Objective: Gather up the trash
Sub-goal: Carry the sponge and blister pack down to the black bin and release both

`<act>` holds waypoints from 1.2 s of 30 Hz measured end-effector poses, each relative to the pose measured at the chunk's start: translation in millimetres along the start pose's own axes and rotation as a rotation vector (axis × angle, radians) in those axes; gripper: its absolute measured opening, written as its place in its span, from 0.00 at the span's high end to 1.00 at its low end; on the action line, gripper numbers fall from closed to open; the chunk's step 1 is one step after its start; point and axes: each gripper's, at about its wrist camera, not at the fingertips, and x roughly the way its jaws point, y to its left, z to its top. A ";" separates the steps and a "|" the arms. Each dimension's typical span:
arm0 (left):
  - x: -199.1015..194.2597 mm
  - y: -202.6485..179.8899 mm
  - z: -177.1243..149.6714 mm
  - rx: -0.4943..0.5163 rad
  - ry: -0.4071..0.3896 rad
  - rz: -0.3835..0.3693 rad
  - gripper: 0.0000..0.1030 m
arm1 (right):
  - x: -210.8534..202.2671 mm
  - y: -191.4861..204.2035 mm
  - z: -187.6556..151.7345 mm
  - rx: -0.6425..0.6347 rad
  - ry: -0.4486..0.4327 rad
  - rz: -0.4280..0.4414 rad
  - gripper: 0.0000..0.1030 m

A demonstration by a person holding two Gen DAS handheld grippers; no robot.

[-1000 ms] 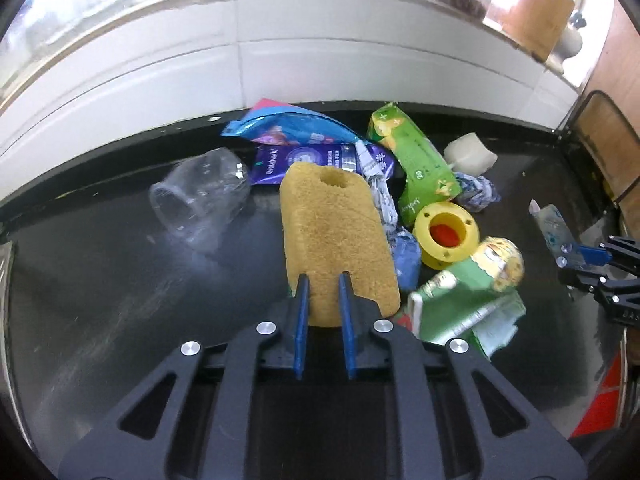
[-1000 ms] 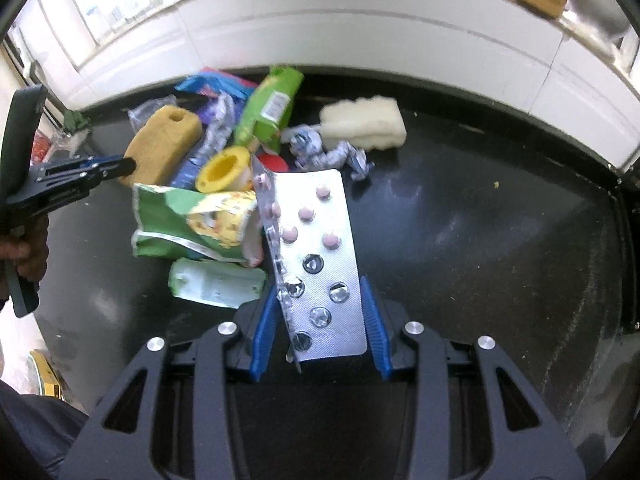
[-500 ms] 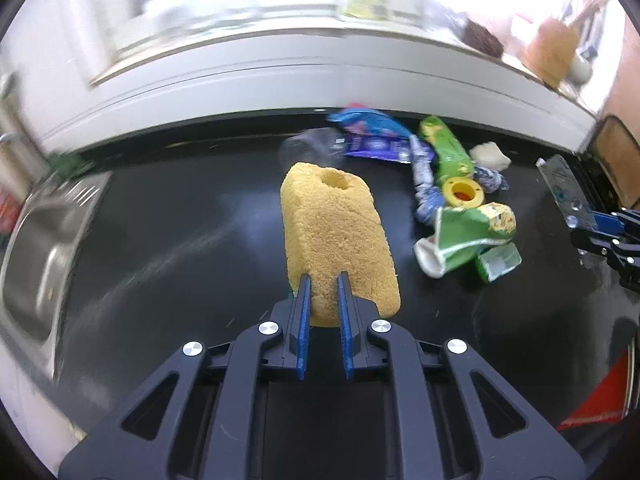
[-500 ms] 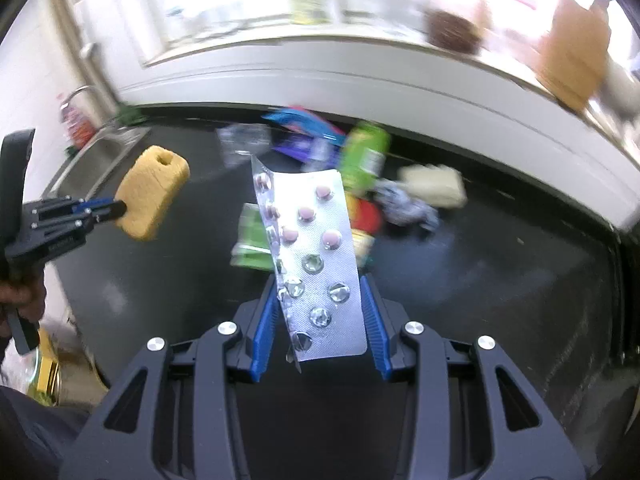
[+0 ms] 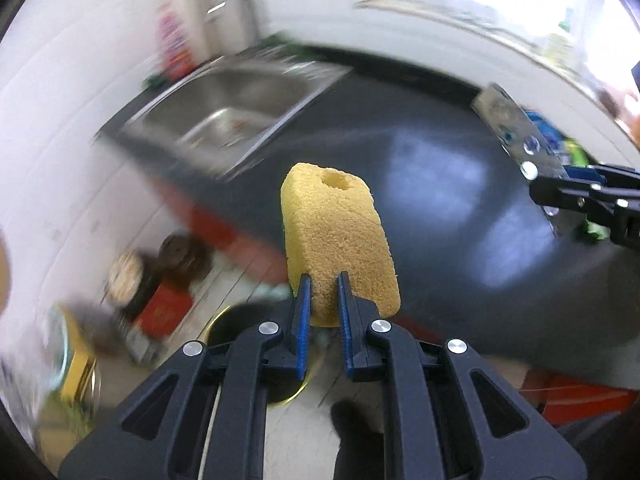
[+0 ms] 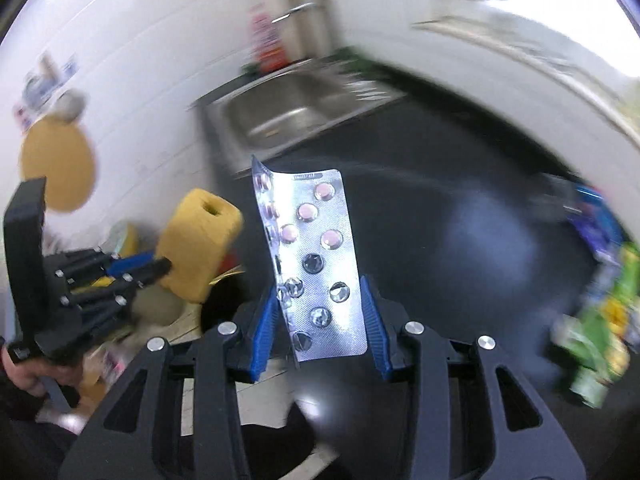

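Note:
My left gripper (image 5: 323, 280) is shut on a yellow sponge (image 5: 336, 240) with a hole in its top and holds it in the air past the front edge of the black counter (image 5: 440, 184). The sponge also shows in the right wrist view (image 6: 198, 242). My right gripper (image 6: 318, 292) is shut on a silver pill blister pack (image 6: 316, 264), held upright over the counter's edge; the pack also shows in the left wrist view (image 5: 516, 136). Remaining trash (image 6: 604, 300) lies blurred at the counter's right.
A steel sink (image 5: 236, 112) is set into the counter's left end, also in the right wrist view (image 6: 296, 116). Below the counter, a dark round bin opening (image 5: 248, 344) and cluttered items (image 5: 160, 304) stand on the floor. A white tiled wall is on the left.
Both grippers have swung left, away from the trash pile, toward the sink end and the counter's front edge, each still holding its item. The floor and bin have come into view.

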 end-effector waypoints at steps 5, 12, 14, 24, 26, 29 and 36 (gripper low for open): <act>19.9 70.9 -52.3 -0.112 0.060 0.056 0.88 | 79.8 75.8 8.5 -0.070 0.124 0.118 0.61; 94.9 133.7 -114.3 -0.224 0.141 0.025 0.88 | 184.4 129.5 -1.5 -0.109 0.278 0.133 0.60; 116.4 136.4 -124.8 -0.235 0.161 0.013 0.88 | 204.5 136.1 -6.2 -0.107 0.306 0.127 0.60; 182.6 157.7 -146.5 -0.263 0.201 -0.035 0.86 | 280.4 147.7 -14.2 -0.135 0.395 0.077 0.54; 189.3 159.6 -150.0 -0.274 0.220 -0.047 0.58 | 290.3 145.9 -16.7 -0.137 0.400 0.070 0.33; 188.3 160.3 -154.9 -0.268 0.198 -0.029 0.27 | 298.3 146.2 -16.4 -0.146 0.401 0.065 0.25; 177.5 161.4 -155.3 -0.270 0.205 -0.026 0.27 | 266.5 147.5 -9.6 -0.160 0.367 0.070 0.25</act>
